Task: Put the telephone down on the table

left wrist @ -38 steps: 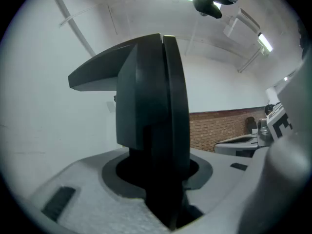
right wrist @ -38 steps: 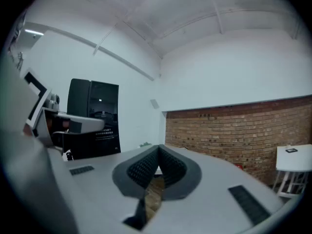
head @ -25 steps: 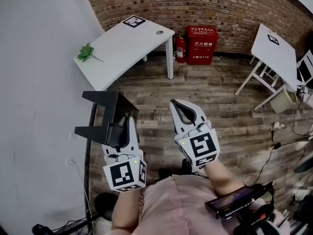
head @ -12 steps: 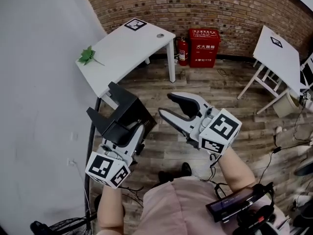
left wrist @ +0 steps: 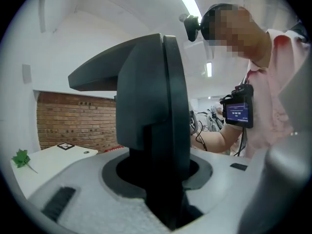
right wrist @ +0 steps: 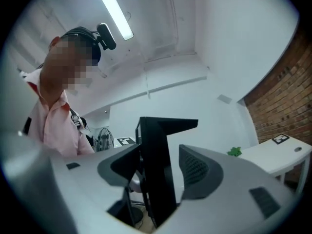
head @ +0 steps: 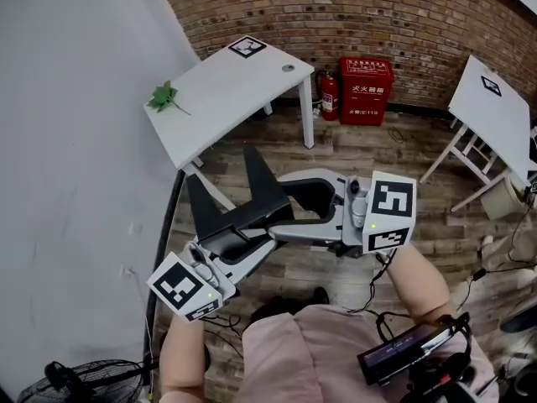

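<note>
Head view: I saw the black angular plastic telephone handset (head: 250,193) held in the air over the brown wood-plank floor (head: 369,158), well apart from the white rectangular table (head: 226,86). Its long body lay across the picture, rising a little from lower left to right. Its two end pieces pointed up the picture, towards that table. The left gripper (head: 247,240) reached up from the lower left and pinched the handset's body from below. The right gripper (head: 289,211) came in level from the right, with one jaw above the handset's right part and one below it. A small green leafy sprig (head: 165,97) lay on the table. A red metal fire-equipment cabinet (head: 367,78) stood against the red-brown brick wall (head: 336,7).

Left gripper view: the handset stood upright out of the jaws, its long axis running up the picture. Its upper end piece jutted to the left. The jaws were clamped against its dark shaft on both sides.

Right gripper view: the handset again stood upright, with its top end piece pointing right. It sat between the jaws, which were opening. I saw a clear gap between the right-hand pad and the handset, so this gripper had no hold on it.
</note>
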The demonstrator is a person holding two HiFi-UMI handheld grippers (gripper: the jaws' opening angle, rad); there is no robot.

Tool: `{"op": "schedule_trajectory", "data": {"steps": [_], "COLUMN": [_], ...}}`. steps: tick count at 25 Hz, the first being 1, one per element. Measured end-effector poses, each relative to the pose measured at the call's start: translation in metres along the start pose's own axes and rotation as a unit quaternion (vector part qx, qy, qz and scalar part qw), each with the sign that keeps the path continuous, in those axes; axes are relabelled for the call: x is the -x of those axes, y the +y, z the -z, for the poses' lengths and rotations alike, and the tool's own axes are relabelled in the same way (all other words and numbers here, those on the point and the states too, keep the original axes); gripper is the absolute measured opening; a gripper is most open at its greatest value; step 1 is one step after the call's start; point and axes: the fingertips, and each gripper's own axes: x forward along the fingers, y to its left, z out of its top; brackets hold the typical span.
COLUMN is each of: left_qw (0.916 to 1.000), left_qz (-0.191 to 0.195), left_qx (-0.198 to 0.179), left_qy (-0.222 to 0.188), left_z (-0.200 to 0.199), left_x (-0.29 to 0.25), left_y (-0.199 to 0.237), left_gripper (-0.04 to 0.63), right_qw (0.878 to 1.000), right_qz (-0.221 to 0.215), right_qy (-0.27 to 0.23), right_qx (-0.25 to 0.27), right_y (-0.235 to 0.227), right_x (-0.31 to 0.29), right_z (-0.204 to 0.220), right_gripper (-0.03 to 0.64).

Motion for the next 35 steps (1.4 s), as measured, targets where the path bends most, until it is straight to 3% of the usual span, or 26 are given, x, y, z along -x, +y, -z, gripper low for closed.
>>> {"op": "schedule_trajectory", "data": {"steps": [7, 12, 16, 21, 35], "left_qw": [0.9992, 0.9972, 0.9955, 0.9924, 0.9889], "left_qz": [0.023, 0.038, 0.046, 0.075, 0.106], "left_qx": [0.033, 0.065, 0.082, 0.098, 0.103], "left_qy": [0.000, -0.002, -0.001, 0.002, 0.010], "left_z": [0.013, 0.032, 0.046, 0.056, 0.049], "left_x": [-0.010, -0.010, -0.011, -0.029, -0.038], "left_y": [0.001, 0.024, 0.063, 0.147, 0.259], "left_gripper": [0.163, 0.164, 0.164, 0.164, 0.164], "right_qw": [1.000, 1.000, 1.000, 0.999, 0.997], "right_qz": [-0.023, -0.012, 0.001, 0.031, 0.068], "right_qy": [0.014, 0.027, 0.027, 0.027, 0.010], "right_qx": [0.007, -0.003, -0.014, -0.026, -0.025], "right_y": [-0.003, -0.027, -0.065, -0.150, -0.252], "right_x": [0.003, -0.010, -0.028, -0.054, -0.099], "right_z": [0.010, 0.026, 0.036, 0.038, 0.019], "right_gripper": [0.196, 0.189, 0.189, 0.189, 0.189]}}
